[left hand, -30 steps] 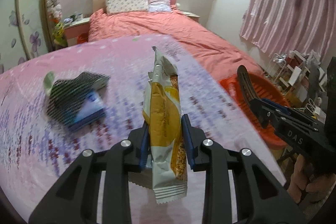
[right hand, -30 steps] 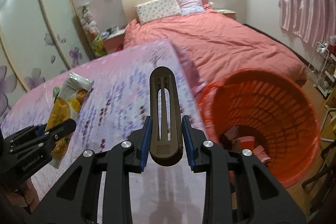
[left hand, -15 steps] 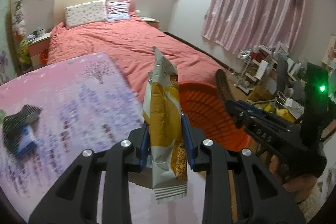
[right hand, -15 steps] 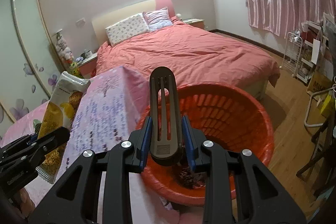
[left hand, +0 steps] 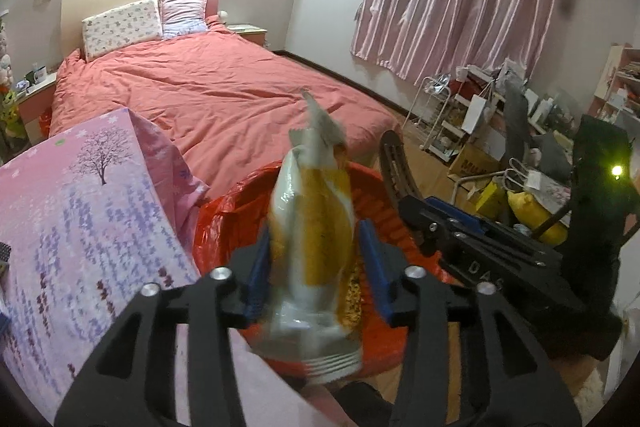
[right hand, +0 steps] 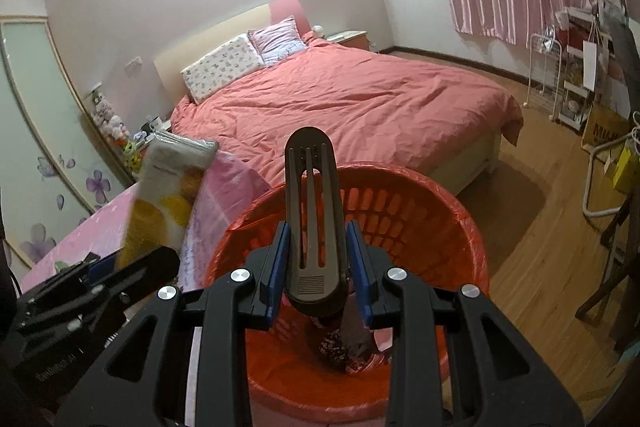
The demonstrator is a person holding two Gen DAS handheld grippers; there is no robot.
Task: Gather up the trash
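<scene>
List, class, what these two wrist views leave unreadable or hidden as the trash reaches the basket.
- Snack wrapper: left wrist view, motion blur smears its print; it sits between the left gripper as its jaws are opening.
- Orange basket contents: right wrist view, the dark slotted clip and right gripper cover much of the bottom.
- Basket base: both views, cut off behind the fingers.

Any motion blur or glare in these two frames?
Left wrist: snack wrapper smeared between the opening left gripper; the room stays sharp. Right wrist: ceiling glare top left; black clip and orange basket crisp; wrapper soft. Fisheye bending in both.
</scene>
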